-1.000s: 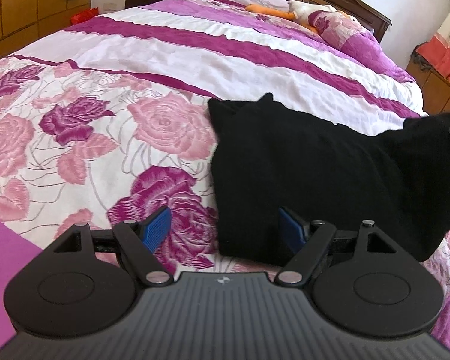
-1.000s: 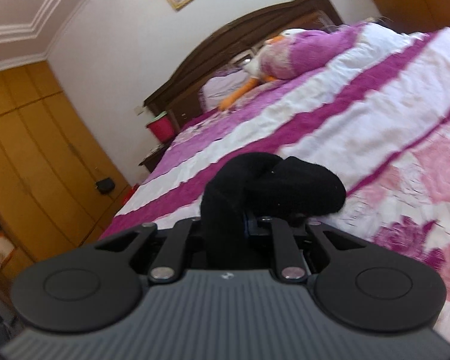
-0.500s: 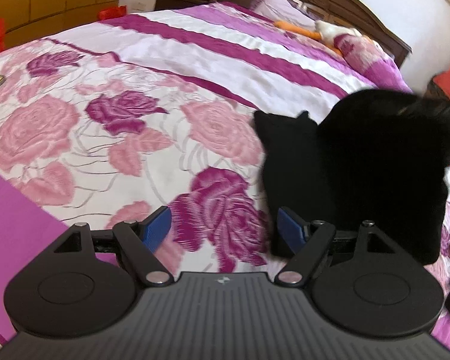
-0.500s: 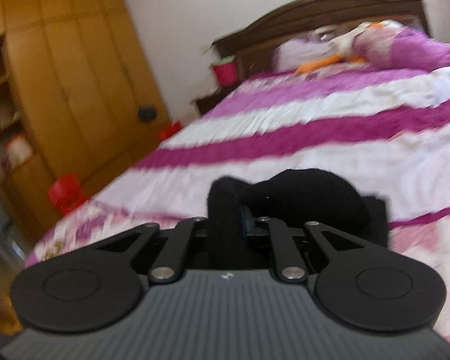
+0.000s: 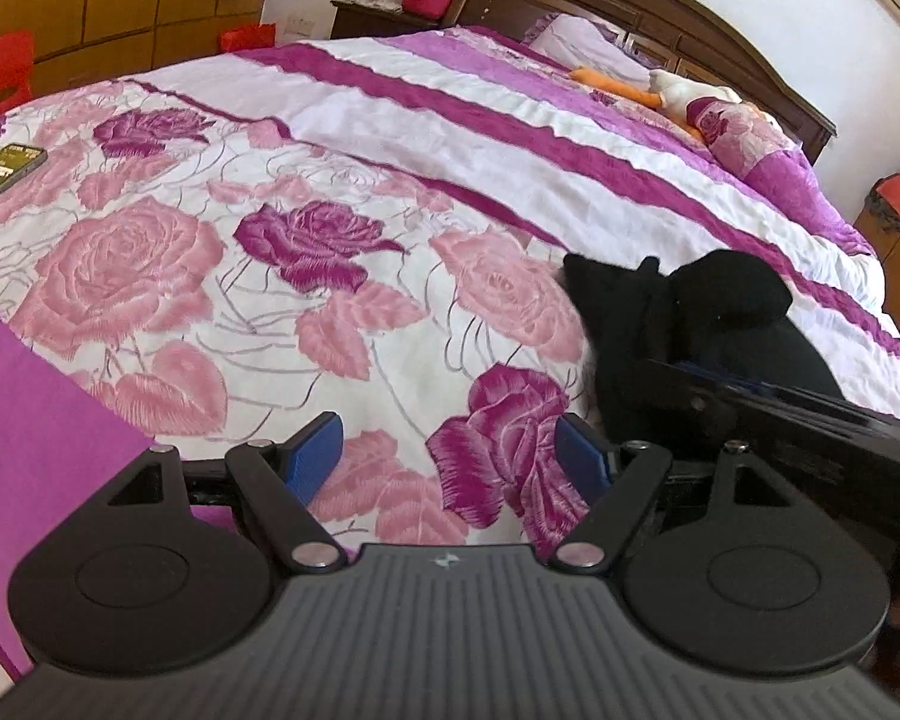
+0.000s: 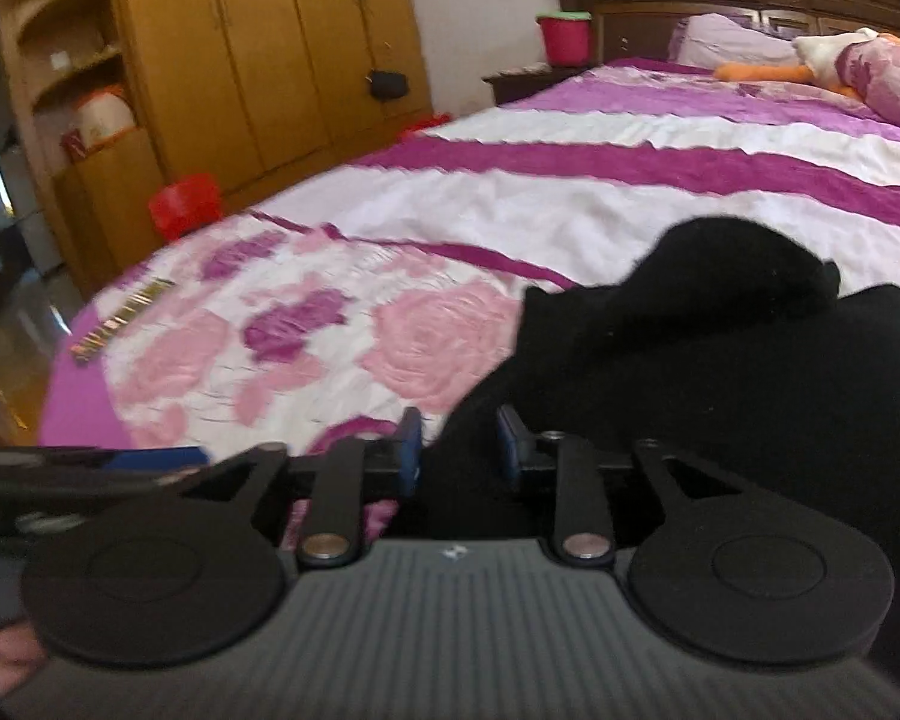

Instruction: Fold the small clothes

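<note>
A small black garment [image 5: 690,330] lies folded over on the rose-patterned bedspread [image 5: 270,276], at the right of the left wrist view. My left gripper [image 5: 450,456] is open and empty, just left of the garment and above the bedspread. My right gripper [image 6: 459,450] has its blue pads partly parted with a fold of the black garment [image 6: 720,348] between them. The right gripper's body also shows in the left wrist view [image 5: 810,426], lying across the garment's near edge.
A phone [image 5: 3,171] lies near the bed's left edge. Pillows and a soft toy [image 5: 678,90] sit by the wooden headboard [image 5: 660,6]. A wardrobe [image 6: 270,48], a red stool [image 6: 186,204] and a nightstand with a red bucket [image 6: 564,36] stand beyond the bed.
My right gripper carried the garment's end leftward over the rest, laid it down and loosened its pads. My left gripper drew back to the left, off the garment.
</note>
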Tool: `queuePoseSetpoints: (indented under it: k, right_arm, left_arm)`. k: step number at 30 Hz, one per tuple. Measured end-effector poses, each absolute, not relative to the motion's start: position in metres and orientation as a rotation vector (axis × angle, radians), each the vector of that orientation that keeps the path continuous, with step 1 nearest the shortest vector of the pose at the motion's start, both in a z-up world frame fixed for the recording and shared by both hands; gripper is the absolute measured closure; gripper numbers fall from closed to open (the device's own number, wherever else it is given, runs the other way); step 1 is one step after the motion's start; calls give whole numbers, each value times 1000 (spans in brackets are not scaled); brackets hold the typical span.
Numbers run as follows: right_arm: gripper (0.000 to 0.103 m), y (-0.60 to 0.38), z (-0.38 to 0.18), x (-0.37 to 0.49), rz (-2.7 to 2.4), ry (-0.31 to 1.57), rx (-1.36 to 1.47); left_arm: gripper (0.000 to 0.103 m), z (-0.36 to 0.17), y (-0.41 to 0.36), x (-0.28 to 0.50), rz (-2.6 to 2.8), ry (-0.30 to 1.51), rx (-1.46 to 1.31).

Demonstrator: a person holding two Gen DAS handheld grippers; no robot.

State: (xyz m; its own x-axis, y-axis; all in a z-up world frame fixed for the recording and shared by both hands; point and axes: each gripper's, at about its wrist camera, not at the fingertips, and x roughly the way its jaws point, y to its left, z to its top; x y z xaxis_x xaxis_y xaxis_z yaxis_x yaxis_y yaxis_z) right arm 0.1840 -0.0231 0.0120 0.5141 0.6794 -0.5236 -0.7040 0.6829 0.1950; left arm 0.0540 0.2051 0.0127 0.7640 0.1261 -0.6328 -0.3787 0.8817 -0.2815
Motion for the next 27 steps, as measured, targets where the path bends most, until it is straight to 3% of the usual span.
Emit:
queuePoseSetpoints:
  k: [14, 17, 24, 26, 27]
  right_arm:
    - [63, -122, 50, 177, 590, 595, 221]
    - [51, -146, 47, 185, 503, 577, 273]
    - [51, -177, 18, 204, 396, 617, 373]
    - [51, -185, 10, 208, 386, 633, 405]
    - [51, -187, 6, 210, 386, 641, 421]
  left_arm:
    - [22, 54, 155, 117, 77, 587, -261]
    - [22, 54, 138, 148, 24, 573, -218]
    - [22, 31, 110, 231, -54, 682, -88]
    - [29, 27, 108, 243, -48, 662, -74]
    - [49, 27, 110, 245, -33, 631, -80]
